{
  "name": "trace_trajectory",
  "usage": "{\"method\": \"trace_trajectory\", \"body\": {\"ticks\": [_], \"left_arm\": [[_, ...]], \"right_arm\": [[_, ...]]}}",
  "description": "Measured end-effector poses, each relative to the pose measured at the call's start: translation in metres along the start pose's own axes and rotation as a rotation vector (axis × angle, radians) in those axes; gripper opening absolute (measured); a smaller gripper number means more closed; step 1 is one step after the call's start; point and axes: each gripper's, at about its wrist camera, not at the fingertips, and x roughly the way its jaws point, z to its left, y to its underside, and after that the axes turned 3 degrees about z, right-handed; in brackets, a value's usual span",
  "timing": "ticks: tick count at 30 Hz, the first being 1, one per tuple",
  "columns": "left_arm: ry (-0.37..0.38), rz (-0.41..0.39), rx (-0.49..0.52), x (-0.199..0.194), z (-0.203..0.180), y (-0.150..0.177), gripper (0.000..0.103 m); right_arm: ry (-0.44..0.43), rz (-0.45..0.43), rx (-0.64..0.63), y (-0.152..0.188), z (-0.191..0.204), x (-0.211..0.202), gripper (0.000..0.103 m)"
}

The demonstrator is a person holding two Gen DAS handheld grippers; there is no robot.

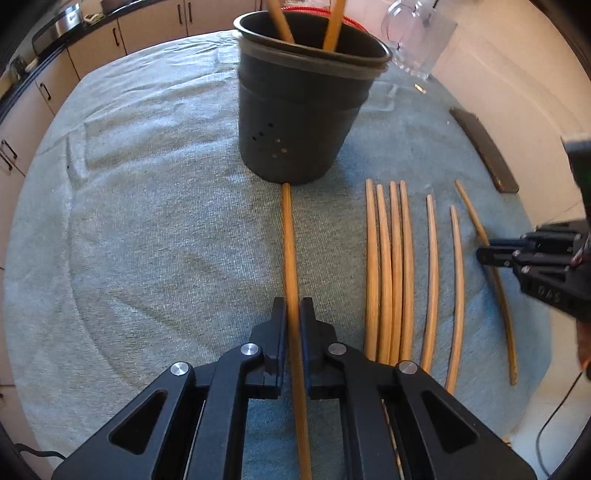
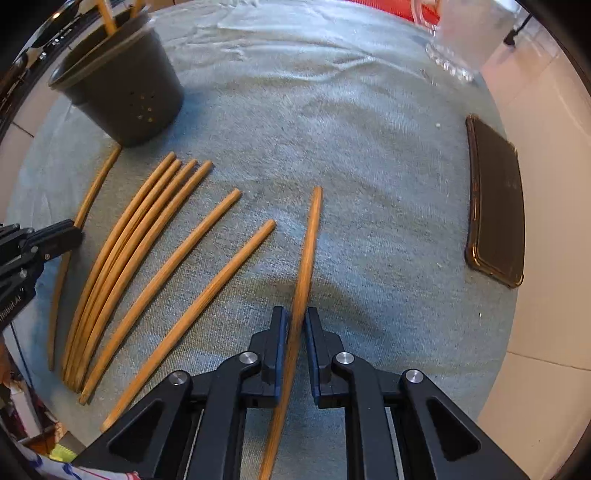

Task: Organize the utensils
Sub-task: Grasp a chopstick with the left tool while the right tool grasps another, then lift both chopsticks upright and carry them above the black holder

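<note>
Slim wooden chopsticks (image 2: 147, 236) lie beside both grippers. Left gripper (image 1: 291, 314) jaws pinch one stick (image 1: 290, 240); right gripper (image 2: 295, 321) jaws pinch another (image 2: 308, 251).

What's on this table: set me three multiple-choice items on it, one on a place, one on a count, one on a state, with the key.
1. Where does the phone lie?
A. In the jug
B. At the right side of the cloth
C. On the floor

2. How many chopsticks stand in the holder?
A. None
B. Five
C. Two

3. How is the left claw?
A. Shut on a chopstick
B. Wide open, empty
C. Shut on the phone

Key: B, it lies flat by the cloth's right edge; C, two stick out of the rim; A, both pads press one chopstick lying on the cloth.
</note>
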Motion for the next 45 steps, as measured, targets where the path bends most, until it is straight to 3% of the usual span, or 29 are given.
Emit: {"method": "trace_trajectory", "body": {"ticks": [7,15,21,33,40,45], "left_arm": [[0.029,-0.120,-0.065,-0.027,0.014,0.023,0.006],[-0.015,-0.358,0.002,-0.095,0.001,0.070,0.006],[-0.032,-0.470,0.017,-0.121,-0.011,0.089,0.006],[-0.029,-0.633,0.009,-0.163,-0.015,0.118,0.006],[0.011,-0.700,-0.024,-0.186,-0.010,0.111,0.006],[0.024,-0.758,-0.050,-0.208,-0.006,0.087,0.006]], "right_arm": [[-0.083,-0.155,0.099,0.033,-0.011,-0.010,0.007],[-0.181,-0.381,0.169,0.092,-0.016,-0.049,0.007],[-0.210,-0.521,0.188,0.126,-0.022,-0.075,0.007],[-0.241,-0.666,0.180,0.140,-0.007,-0.106,0.007],[-0.213,-0.771,0.161,0.136,0.004,-0.129,0.007],[-0.262,-0.871,0.185,0.115,0.004,-0.154,0.007]]}}
